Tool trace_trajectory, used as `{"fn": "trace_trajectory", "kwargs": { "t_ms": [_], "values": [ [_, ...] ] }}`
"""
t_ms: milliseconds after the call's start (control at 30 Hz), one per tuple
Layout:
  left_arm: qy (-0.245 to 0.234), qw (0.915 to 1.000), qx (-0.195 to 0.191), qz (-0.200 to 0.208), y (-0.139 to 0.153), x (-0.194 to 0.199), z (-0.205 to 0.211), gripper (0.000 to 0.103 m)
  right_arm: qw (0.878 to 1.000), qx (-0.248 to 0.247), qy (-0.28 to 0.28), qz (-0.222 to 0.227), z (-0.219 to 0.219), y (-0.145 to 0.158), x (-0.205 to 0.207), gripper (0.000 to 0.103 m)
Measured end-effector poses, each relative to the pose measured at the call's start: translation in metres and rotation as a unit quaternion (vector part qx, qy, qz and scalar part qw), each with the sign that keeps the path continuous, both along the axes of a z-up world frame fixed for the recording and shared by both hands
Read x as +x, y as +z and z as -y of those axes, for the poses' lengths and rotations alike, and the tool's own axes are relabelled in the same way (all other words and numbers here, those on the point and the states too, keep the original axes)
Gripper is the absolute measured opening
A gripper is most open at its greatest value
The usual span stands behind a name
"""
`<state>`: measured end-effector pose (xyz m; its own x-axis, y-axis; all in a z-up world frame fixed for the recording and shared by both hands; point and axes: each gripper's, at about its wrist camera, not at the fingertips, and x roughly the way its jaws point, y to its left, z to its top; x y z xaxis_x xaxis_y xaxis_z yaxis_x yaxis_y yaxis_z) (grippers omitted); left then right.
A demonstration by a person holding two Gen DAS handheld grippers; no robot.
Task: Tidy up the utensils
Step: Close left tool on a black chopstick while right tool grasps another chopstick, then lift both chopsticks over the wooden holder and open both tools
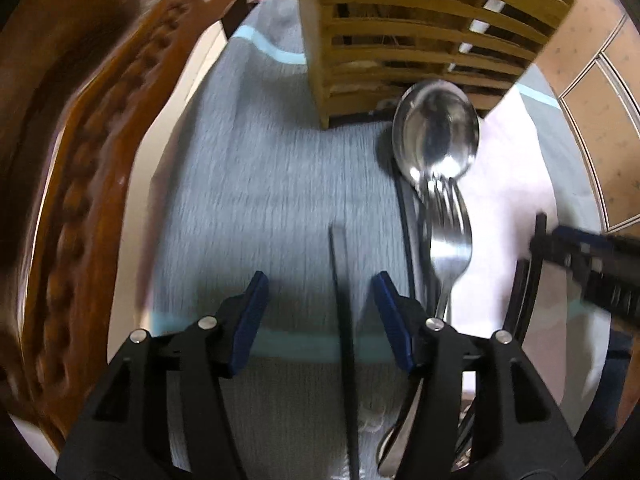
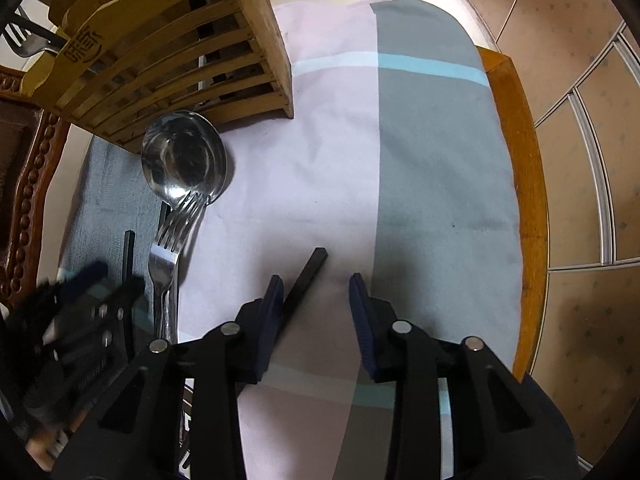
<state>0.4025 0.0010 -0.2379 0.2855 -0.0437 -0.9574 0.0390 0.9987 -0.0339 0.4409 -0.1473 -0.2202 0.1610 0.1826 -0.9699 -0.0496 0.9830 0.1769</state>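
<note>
Utensils mostly unsorted — spoon (image 1: 436,128), fork (image 1: 450,248) lie beside holder (image 1: 420,32); left gripper (image 1: 320,300), right gripper (image 2: 316,300) open, each straddling a chopstick (image 1: 342,320).

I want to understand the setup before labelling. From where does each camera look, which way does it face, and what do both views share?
Left wrist: sits on the left hand-held gripper, open, looking forward over a black chopstick on the cloth toward the wooden holder.
Right wrist: sits on the right hand-held gripper, open, another chopstick by its left finger.
Shared: holder, spoon, fork; each sees the other gripper.
</note>
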Motion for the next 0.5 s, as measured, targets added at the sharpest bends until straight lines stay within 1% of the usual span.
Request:
{"fn": "trace_trajectory", "kwargs": {
  "t_ms": [100,133,200,400,433,467,500],
  "values": [
    [-0.004,0.9999,0.002,-0.016,0.001,0.016,0.004,0.055,1.000,-0.015,0.006,-0.001,-0.005,0.001,-0.004,0.036],
    [-0.007,0.9998,0.003,-0.019,0.001,0.020,0.005,0.055,1.000,-0.020,0.007,-0.003,-0.007,0.001,-0.004,0.038],
    [-0.011,0.9997,0.003,-0.020,0.001,0.024,0.006,0.056,1.000,-0.028,0.009,-0.005,-0.010,0.001,-0.002,0.038],
    [-0.020,0.9996,0.004,-0.019,0.000,0.033,0.013,0.062,0.999,-0.050,0.015,0.002,-0.021,0.007,-0.009,0.037],
    [-0.022,0.9996,0.002,-0.020,-0.001,0.033,0.012,0.061,0.999,-0.050,0.013,0.003,-0.023,0.008,-0.010,0.037],
    [-0.022,0.9996,0.002,-0.020,0.000,0.035,0.012,0.058,0.999,-0.052,0.016,0.004,-0.023,0.008,-0.010,0.036],
    [-0.023,0.9996,0.002,-0.017,0.000,0.036,0.013,0.053,0.998,-0.053,0.017,0.005,-0.026,0.010,-0.012,0.032]
  ]
}}
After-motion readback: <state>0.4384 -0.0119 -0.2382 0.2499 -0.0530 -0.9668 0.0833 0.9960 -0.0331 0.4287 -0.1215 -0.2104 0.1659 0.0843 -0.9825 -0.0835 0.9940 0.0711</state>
